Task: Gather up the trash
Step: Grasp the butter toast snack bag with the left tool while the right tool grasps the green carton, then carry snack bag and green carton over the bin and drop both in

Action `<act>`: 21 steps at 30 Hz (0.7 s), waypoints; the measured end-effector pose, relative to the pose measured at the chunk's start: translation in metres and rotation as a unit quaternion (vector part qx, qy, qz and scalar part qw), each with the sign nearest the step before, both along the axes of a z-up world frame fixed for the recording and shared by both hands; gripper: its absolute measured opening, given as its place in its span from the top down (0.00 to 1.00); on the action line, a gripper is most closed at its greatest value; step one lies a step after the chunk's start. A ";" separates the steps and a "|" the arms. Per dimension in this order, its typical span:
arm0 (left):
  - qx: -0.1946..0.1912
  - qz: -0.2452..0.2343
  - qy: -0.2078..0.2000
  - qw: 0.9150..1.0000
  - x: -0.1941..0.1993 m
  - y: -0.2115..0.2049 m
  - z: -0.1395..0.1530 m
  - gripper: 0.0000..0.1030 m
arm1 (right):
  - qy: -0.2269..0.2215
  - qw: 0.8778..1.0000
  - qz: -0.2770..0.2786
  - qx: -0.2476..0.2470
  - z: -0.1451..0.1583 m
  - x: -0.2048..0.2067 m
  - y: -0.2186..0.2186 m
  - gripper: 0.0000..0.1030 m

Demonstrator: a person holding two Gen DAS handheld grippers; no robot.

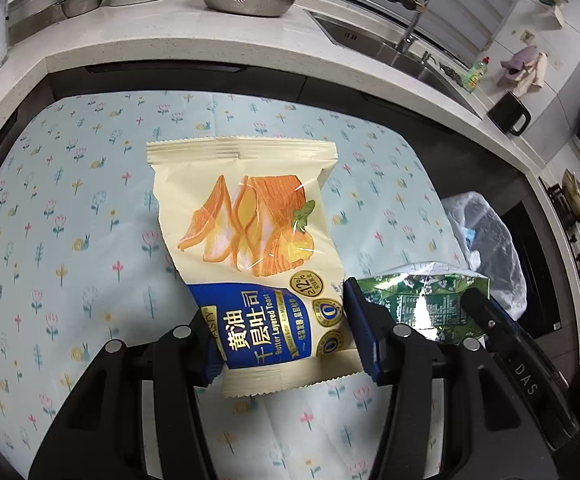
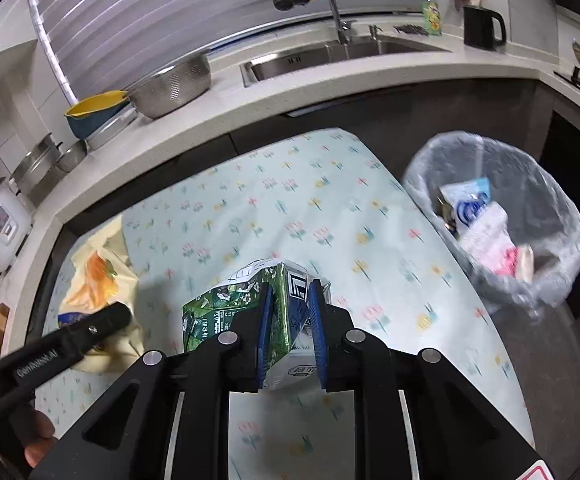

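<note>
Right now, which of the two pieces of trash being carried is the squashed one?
The green and white carton in the right fingers is crumpled. The cream toast wrapper in the left fingers is smooth.

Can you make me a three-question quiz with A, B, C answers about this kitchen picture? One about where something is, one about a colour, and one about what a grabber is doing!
1. Where is the trash bin?
A. In the sink
B. Beside the flowered table, on its right in the right wrist view
C. On the counter

2. What colour is the label at the bottom of the toast wrapper?
A. Blue
B. Red
C. Purple

3. What is the right gripper doing?
A. Standing open with nothing in it
B. Holding a spoon
C. Pinching the green carton

Answers:
1 B, the lined bin stands off the table's edge.
2 A, the patch with the writing is blue.
3 C, both blue pads press on the carton's sides.
</note>
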State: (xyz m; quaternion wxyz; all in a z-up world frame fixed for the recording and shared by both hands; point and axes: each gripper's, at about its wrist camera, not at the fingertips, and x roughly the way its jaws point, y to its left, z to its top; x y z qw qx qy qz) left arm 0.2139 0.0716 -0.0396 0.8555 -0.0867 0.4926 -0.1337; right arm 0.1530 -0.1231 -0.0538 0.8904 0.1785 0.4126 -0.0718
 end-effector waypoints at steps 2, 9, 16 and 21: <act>0.001 -0.007 0.006 1.000 -0.012 -0.004 -0.003 0.51 | 0.009 1.000 -0.005 0.010 -0.006 -0.020 -0.008 0.83; 0.006 -0.027 0.021 0.999 -0.049 -0.014 -0.012 0.51 | 0.026 1.000 0.004 0.008 -0.014 -0.073 -0.009 0.85; 0.009 -0.034 0.018 0.999 -0.076 -0.017 -0.006 0.51 | 0.004 1.000 0.004 -0.004 0.003 -0.097 -0.010 0.86; 0.015 -0.038 0.016 0.999 -0.088 -0.021 -0.004 0.51 | -0.010 1.000 0.000 -0.007 0.014 -0.104 -0.014 0.86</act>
